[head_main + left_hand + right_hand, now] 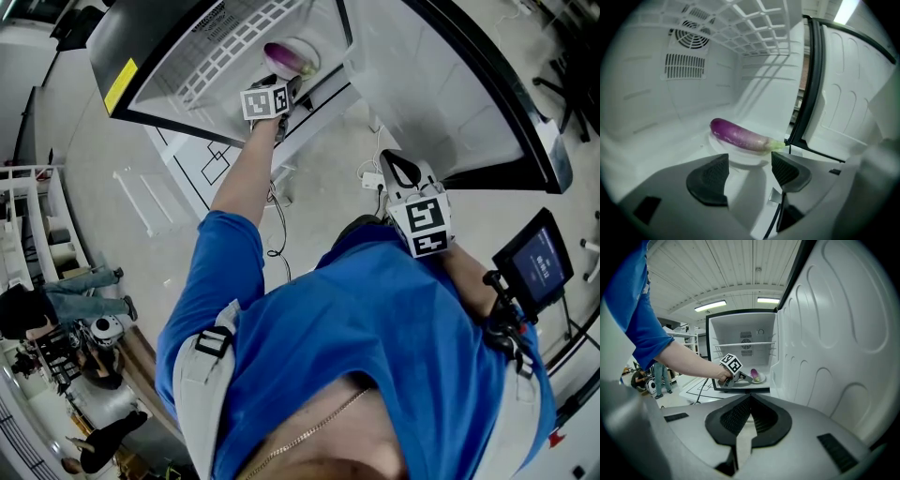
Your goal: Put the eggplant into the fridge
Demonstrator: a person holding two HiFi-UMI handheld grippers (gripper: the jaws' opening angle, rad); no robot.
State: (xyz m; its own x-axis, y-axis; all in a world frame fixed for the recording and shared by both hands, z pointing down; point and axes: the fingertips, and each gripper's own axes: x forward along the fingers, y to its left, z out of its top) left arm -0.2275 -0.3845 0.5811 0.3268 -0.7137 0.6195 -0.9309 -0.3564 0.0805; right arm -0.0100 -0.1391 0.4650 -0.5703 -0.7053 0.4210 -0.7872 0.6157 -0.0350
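Note:
A purple eggplant (740, 135) with a green stem lies on a white plate (740, 158) on the floor of the open fridge (656, 108). From the head view the eggplant (289, 58) shows just past my left gripper (292, 90). My left gripper (750, 161) stands open right behind the plate, its pads apart and touching nothing. The right gripper view shows the left gripper (743, 377) at the fridge's mouth beside the eggplant (754, 374). My right gripper (751, 397) is shut and empty, held back from the fridge next to its open door (834, 343).
A white wire shelf (754, 28) spans the fridge above the plate. The door (450, 94) swings out to the right. A small screen (539, 262) stands at my right. People (56, 300) and racks (28, 216) are at the far left of the room.

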